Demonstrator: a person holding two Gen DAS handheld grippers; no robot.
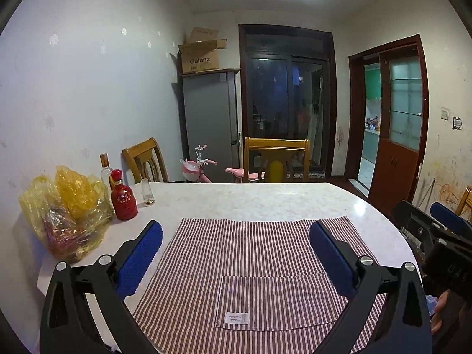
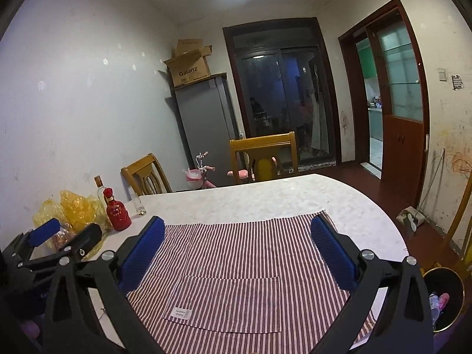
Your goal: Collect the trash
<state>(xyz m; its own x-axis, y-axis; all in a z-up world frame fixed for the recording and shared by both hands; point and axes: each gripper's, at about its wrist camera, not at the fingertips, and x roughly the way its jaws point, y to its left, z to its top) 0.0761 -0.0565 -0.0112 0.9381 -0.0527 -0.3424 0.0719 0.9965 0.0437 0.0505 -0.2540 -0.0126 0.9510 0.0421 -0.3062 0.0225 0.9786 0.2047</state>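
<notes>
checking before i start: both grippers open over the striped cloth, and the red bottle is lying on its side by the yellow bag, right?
Not quite. The red bottle stands upright beside the yellow bag, as the left wrist view shows. The left gripper and right gripper are open over the striped cloth.

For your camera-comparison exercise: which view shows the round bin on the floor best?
The right wrist view: the bin sits at lower right beside the table, rim and some contents visible. The left wrist view does not show the bin itself.
</notes>
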